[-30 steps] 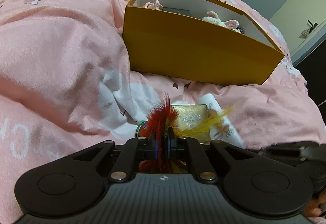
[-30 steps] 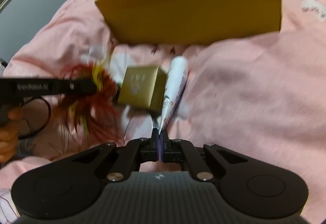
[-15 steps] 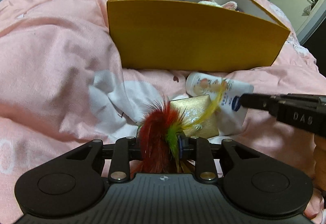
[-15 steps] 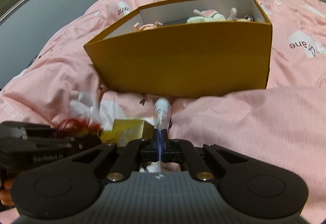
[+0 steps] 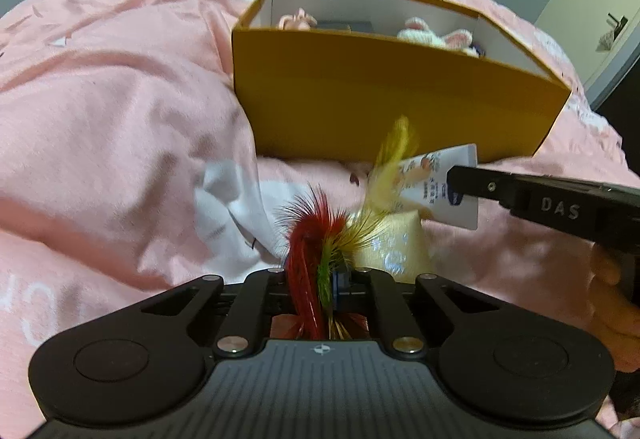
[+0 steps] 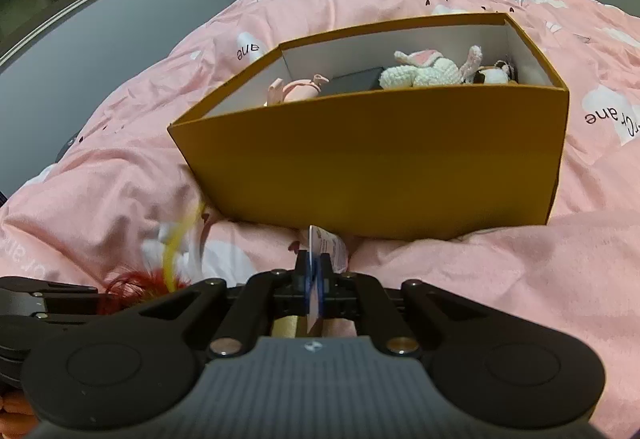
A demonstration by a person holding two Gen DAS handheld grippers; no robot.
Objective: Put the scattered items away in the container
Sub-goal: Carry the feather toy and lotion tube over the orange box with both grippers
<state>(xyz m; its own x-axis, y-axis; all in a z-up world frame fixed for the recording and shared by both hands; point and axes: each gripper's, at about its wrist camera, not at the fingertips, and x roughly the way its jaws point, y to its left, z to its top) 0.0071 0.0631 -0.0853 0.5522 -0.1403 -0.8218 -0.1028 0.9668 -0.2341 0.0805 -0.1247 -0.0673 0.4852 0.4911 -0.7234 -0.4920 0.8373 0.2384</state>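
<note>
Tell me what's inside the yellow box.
Inside the yellow box: a crocheted bunny, a pink item and a dark flat object. The near wall hides the floor.

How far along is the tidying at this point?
Partly done. The orange box already holds a crocheted bunny, a pink item and a dark box. In hand: the left claw is shut on the feather toy, the right claw on the cream tube. Left: the small gold box on the quilt.
</note>
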